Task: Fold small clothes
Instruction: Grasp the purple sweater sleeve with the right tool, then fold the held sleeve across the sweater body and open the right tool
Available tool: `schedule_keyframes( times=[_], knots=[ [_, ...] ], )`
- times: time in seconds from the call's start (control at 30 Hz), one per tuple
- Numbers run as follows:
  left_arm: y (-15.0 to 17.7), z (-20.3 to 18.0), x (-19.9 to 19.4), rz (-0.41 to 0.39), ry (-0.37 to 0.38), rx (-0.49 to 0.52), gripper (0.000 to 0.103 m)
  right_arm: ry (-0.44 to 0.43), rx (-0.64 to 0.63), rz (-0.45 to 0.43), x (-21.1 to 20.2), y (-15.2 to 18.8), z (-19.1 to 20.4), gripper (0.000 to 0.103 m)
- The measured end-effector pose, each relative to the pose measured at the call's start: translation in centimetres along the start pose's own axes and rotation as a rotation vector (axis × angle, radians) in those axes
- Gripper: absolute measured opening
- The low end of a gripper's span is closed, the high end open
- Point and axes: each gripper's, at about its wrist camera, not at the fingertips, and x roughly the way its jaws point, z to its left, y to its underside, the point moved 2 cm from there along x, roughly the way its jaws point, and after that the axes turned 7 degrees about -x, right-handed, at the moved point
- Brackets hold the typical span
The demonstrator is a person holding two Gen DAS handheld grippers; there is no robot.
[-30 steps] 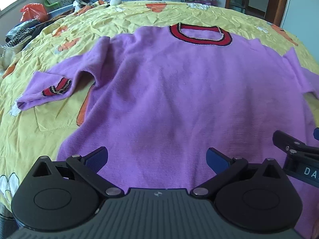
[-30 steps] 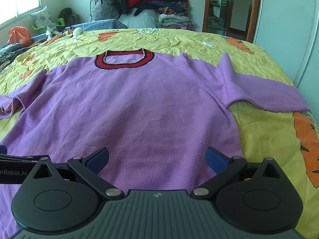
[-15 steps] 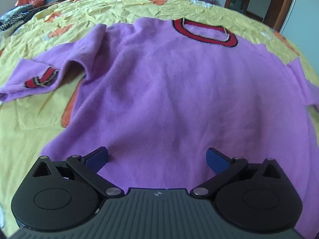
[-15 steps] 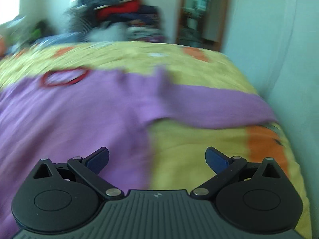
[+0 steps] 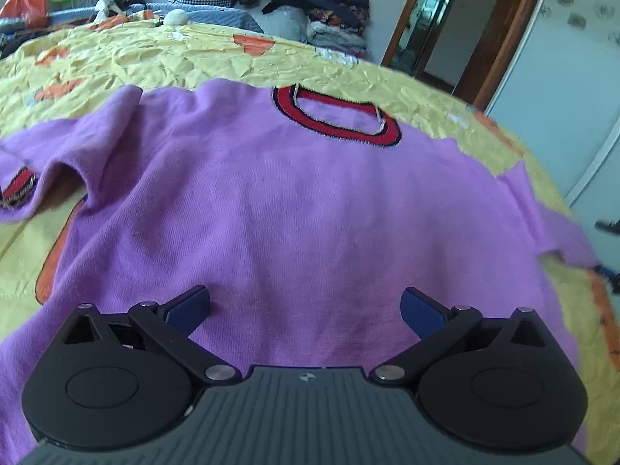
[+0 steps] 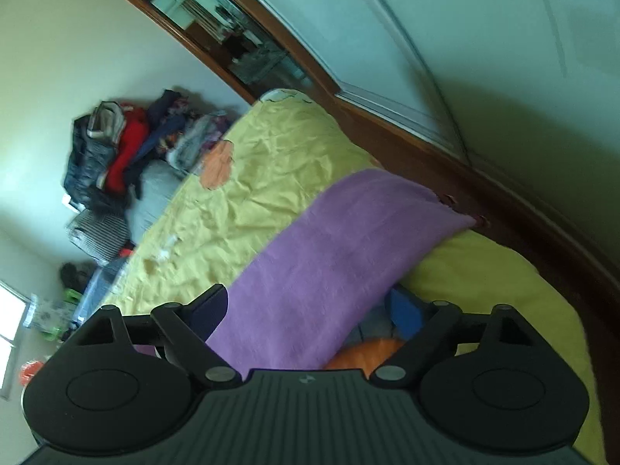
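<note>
The right hand-held gripper (image 6: pixel 306 310) has its fingers spread on either side of the purple sweater's right sleeve (image 6: pixel 348 240), which runs between them without being pinched. The left hand-held gripper (image 5: pixel 304 306), also spread, hovers above the sweater (image 5: pixel 294 201), which lies flat on the yellow bed cover (image 5: pixel 162 58). If the right one closes too shallowly, the soft knit may slip out; a deep bite could catch the cover too. The sleeve's far end hangs near the bed's edge. No readable writing is visible.
</note>
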Motion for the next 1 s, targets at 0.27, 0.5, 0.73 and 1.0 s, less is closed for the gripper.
schedule_keyframes(
  times=[0.27,0.5,0.73,1.0],
  knots=[
    [0.1,-0.3,1.1,0.048,-0.104,0.13,0.103,0.086,-0.063,-0.03,1.0,-0.1,2.3,0.004],
    [-0.4,3.5,-0.2,0.063,-0.068,0.092,0.103,-0.078,-0.315,-0.164,-1.5,2.9,16.3,0.004],
    [-1.2,7.5,-2.9,0.036,-0.069,0.068,0.103,-0.223,-0.576,-0.089,0.0,13.2,30.7,0.004],
    [-0.4,8.9,-7.2,-0.052,-0.103,0.169,0.103,-0.302,-0.731,0.085,5.8,25.4,40.6,0.004]
  ],
)
